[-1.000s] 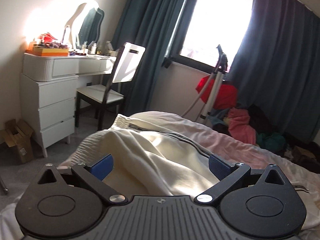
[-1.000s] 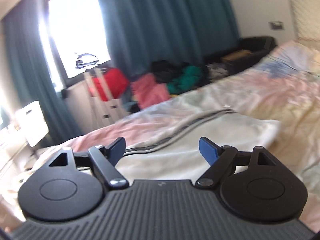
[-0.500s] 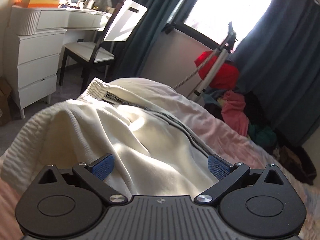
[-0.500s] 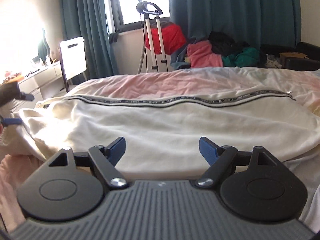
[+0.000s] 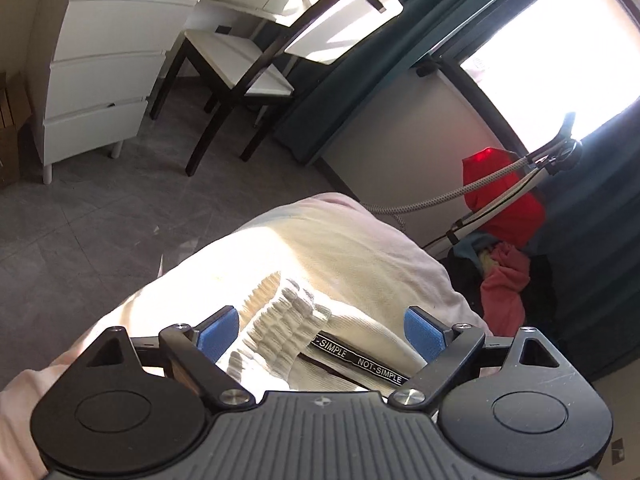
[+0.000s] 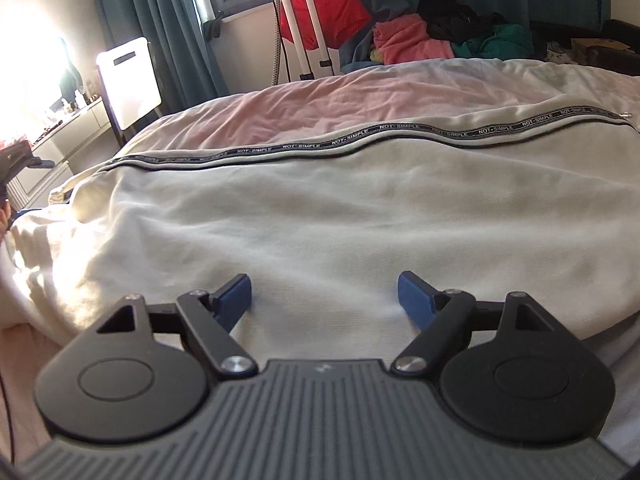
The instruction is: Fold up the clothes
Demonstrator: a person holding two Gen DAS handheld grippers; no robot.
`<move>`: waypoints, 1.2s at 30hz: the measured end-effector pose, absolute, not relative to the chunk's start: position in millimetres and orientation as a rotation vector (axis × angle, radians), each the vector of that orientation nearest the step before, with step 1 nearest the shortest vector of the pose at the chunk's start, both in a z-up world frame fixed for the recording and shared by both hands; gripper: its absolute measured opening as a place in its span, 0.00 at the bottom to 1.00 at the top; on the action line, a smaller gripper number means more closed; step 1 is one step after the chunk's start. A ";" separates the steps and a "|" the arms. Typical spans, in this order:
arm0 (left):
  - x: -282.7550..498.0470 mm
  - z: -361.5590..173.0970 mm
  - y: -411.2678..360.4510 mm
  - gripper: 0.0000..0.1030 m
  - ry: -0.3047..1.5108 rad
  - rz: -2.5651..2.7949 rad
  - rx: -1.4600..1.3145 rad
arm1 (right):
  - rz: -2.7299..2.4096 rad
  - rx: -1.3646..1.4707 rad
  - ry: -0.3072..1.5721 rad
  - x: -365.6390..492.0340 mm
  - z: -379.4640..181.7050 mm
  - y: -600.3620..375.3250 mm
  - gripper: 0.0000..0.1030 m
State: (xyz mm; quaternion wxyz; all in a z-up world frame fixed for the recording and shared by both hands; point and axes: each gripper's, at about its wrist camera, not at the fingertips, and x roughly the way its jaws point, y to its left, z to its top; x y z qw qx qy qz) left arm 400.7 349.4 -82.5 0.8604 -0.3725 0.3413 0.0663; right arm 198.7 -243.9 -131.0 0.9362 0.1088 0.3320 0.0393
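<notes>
A: Cream fleece garment (image 6: 320, 216) spread flat on the bed (image 6: 304, 96); right gripper (image 6: 324, 294) fingers apart above it, lettered tape beyond.

B: Left gripper (image 5: 320, 332), likewise apart, shows the ribbed cuff (image 5: 280, 332) bunched at the bed's edge; chair (image 5: 256, 56) beyond.

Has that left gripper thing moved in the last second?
Yes. The left gripper has tipped downward and closed in on the cream ribbed waistband; the white dresser, level ahead before, now sits high in its view. Jaws stay open.
</notes>
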 end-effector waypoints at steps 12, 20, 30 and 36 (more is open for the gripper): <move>415.3 -66.6 305.6 0.33 0.701 0.224 -0.441 | 0.071 0.222 0.666 207.6 -133.2 -242.1 0.80; 300.7 24.1 256.2 0.15 0.495 0.022 -0.341 | 0.042 0.242 0.595 185.3 -114.1 -255.1 0.80; 74.3 48.4 218.6 0.08 0.440 -0.253 -0.439 | 0.045 0.264 0.473 136.7 -79.4 -270.8 0.80; -31.7 10.2 208.7 0.10 0.615 -0.309 -0.539 | 0.024 0.279 0.482 123.0 -75.3 -279.1 0.80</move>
